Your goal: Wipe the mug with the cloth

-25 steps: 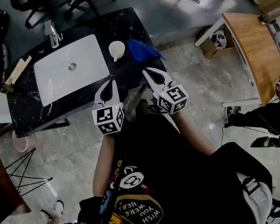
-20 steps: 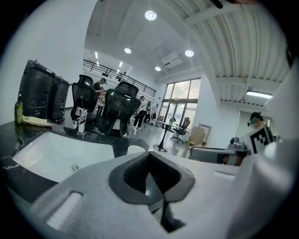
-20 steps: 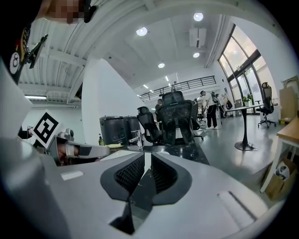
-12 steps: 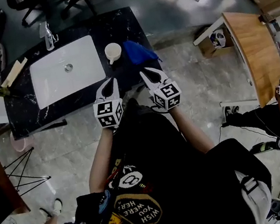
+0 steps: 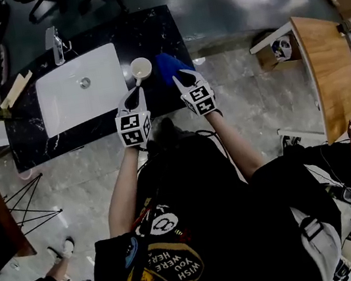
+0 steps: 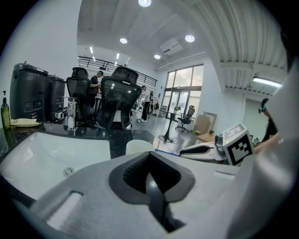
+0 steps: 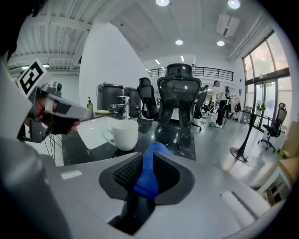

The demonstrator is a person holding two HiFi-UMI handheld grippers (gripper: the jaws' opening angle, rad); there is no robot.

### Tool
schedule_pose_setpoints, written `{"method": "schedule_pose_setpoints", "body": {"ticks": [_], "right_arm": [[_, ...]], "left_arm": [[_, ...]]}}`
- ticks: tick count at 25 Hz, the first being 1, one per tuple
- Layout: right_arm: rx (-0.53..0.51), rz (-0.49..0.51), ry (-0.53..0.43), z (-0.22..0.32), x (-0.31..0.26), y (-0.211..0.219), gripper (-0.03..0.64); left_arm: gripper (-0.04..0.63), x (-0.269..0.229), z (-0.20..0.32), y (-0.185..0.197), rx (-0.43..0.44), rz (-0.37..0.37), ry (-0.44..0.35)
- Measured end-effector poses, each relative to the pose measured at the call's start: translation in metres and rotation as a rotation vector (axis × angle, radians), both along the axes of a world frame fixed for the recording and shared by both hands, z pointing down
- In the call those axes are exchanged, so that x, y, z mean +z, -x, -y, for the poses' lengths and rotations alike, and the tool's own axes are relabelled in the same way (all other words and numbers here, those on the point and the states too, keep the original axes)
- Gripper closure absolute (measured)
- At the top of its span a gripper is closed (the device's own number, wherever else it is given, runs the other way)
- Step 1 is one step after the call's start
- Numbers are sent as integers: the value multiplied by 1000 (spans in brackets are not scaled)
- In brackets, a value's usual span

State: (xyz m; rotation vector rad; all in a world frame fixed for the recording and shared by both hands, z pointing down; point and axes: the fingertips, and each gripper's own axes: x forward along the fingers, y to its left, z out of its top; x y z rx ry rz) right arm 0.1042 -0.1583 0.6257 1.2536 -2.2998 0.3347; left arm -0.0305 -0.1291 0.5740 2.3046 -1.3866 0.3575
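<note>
1. Left gripper: jaws together with nothing between them. It is held over the near edge of the black counter.
2. Right gripper: jaws narrowly apart, with the tips at the near edge of the blue cloth, which shows in the gap. There is no sign that they press it, so it is judged not yet gripped.
3. Cloth: bunched on the counter, directly ahead of and beneath the right tips. The right gripper is plainly the nearer. The coming move appears to be a short advance and a closing on the cloth.
4. Mug: white and upright, just beside the cloth on its left. It is ahead of the left gripper and apart from it. The handle is turned toward the near left, facing that gripper, which is judged the better placed to steady it.
5. Sink: white basin, left of the mug and beyond both grippers.
</note>
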Motion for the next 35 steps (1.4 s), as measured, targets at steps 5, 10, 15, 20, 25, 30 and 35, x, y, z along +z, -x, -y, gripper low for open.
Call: {"method": "schedule_pose_setpoints", "body": {"ticks": [5,10,15,20,25,30,35], "right_arm": [[-14,-72,3,34,19,-8,494],[-68,-79,65,44,37,0,397],[-109,-142,141,36,55,10,245],[-68,-153,198,46,60,8,251],[-224,-217,198,32,57,29,489],[-288,44,270,13,43,47,496],[-94,396,310,37,19,30,497]], "left_arm": [[591,13,25,9,-103,22,19],[591,18,34,23,-176,29,30],[591,20,38,27,-198,38,36],[591,20,38,23,-188,38,39],[591,21,37,28,-190,9,51],[591,20,47,27,-144,-47,56],[591,23,70,14,-92,-173,70]]}}
